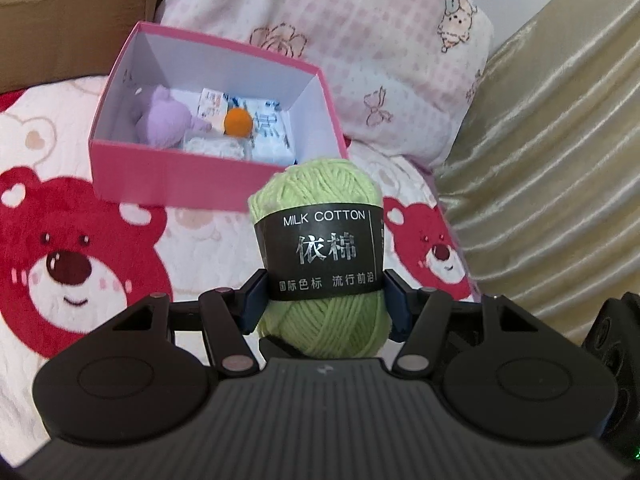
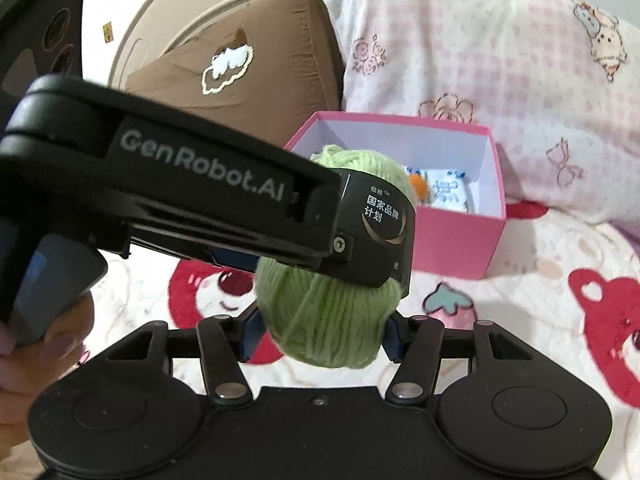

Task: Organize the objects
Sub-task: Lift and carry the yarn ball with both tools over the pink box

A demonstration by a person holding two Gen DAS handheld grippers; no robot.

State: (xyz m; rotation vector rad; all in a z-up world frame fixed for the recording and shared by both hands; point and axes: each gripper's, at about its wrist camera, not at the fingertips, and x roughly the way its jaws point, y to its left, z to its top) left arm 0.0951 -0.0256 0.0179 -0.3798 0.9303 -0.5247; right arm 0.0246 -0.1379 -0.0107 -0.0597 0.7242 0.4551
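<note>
A light green yarn ball (image 1: 316, 188) with a black "MILK COTTON" band is held up above the bed. My left gripper (image 1: 324, 300) is shut on it, pads pressing the band from both sides. In the right wrist view the left gripper's finger (image 2: 224, 200) reaches in from the left onto the band. My right gripper (image 2: 323, 340) grips the lower end of the yarn ball (image 2: 320, 320), with a blue pad touching each side. Behind stands an open pink box (image 1: 180, 176), also seen as the pink box (image 2: 456, 240). It holds a purple plush (image 1: 164, 120), an orange ball (image 1: 239, 120) and white packets (image 1: 272, 132).
The box rests on a white blanket with red bears (image 1: 72, 264). A pink-checked pillow (image 1: 360, 40) and a brown cushion (image 2: 248, 64) lie behind it. Gold pleated fabric (image 1: 552, 160) runs along the right. A hand (image 2: 36, 360) holds the left gripper's handle.
</note>
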